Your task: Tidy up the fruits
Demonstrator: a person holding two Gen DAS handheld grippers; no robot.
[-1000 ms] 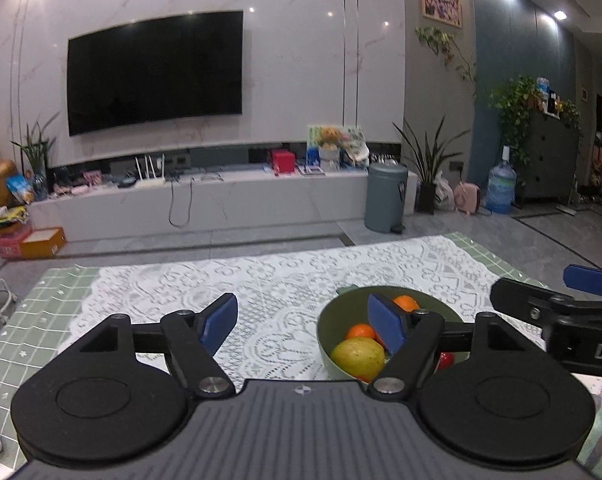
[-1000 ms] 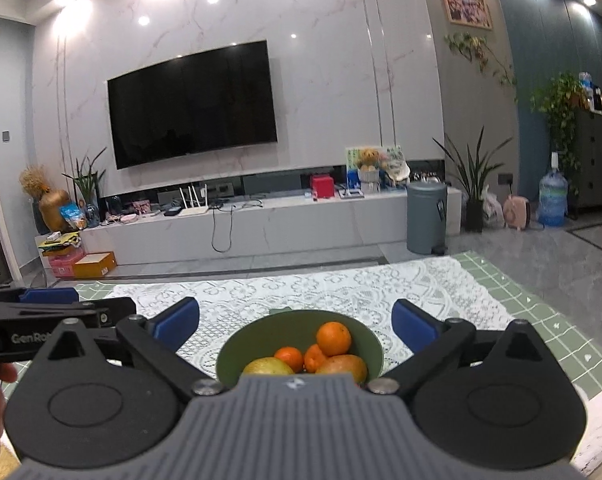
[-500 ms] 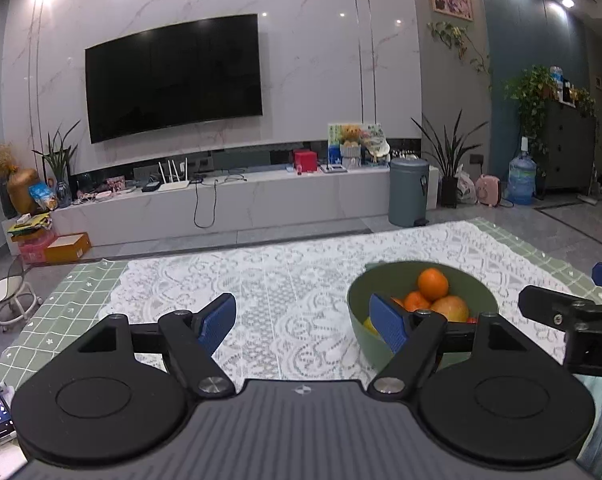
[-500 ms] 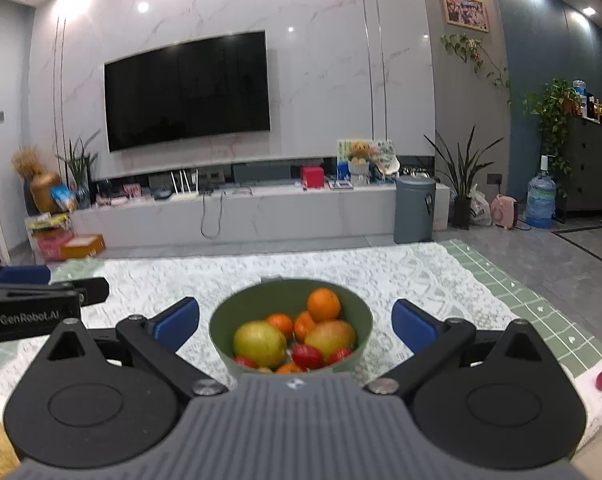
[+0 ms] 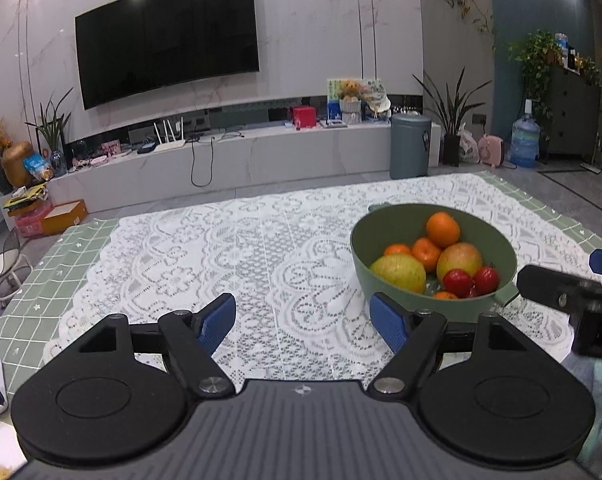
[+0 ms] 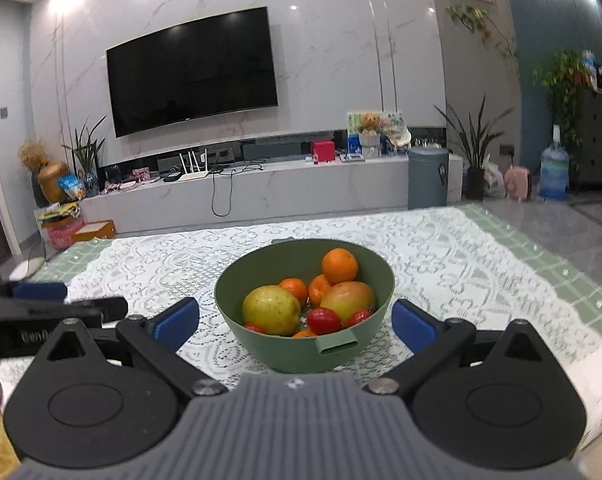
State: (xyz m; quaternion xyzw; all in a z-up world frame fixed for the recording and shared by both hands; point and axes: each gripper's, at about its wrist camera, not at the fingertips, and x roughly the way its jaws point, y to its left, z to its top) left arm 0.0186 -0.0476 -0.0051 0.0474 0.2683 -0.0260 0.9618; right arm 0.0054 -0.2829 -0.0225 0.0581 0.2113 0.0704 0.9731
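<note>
**Both grippers free, bowl of fruit just ahead**

Seen in the lower centre of the right wrist view: a green bowl (image 6: 305, 344) on the lace tablecloth (image 6: 441, 256), loaded with oranges (image 6: 339, 266), a yellow-green pear-like fruit (image 6: 271, 309), a reddish-yellow mango-like fruit (image 6: 347, 299) and small red fruits (image 6: 323, 320). Same bowl at the right of the left wrist view, beyond the right-hand blue pad.

Right gripper (image 6: 295, 322) spread wide, jaws released, grasping nothing, with the bowl framed between the pads. Left gripper (image 5: 303, 316) also released and holding nothing, aimed at bare lace on the surface (image 5: 37, 264) left of the bowl.

Possible troubles from here:
- Round fruits piled loosely, so a pinch on the top orange probably rolls it aside or pushes a neighbour over the rim.
- Small red fruits likely soft; too hard a squeeze may bruise them.
- Light bowl on lace may slide or tip if a pad hits the rim.
- Two grippers close together; risk of collision when reaching at once.
</note>
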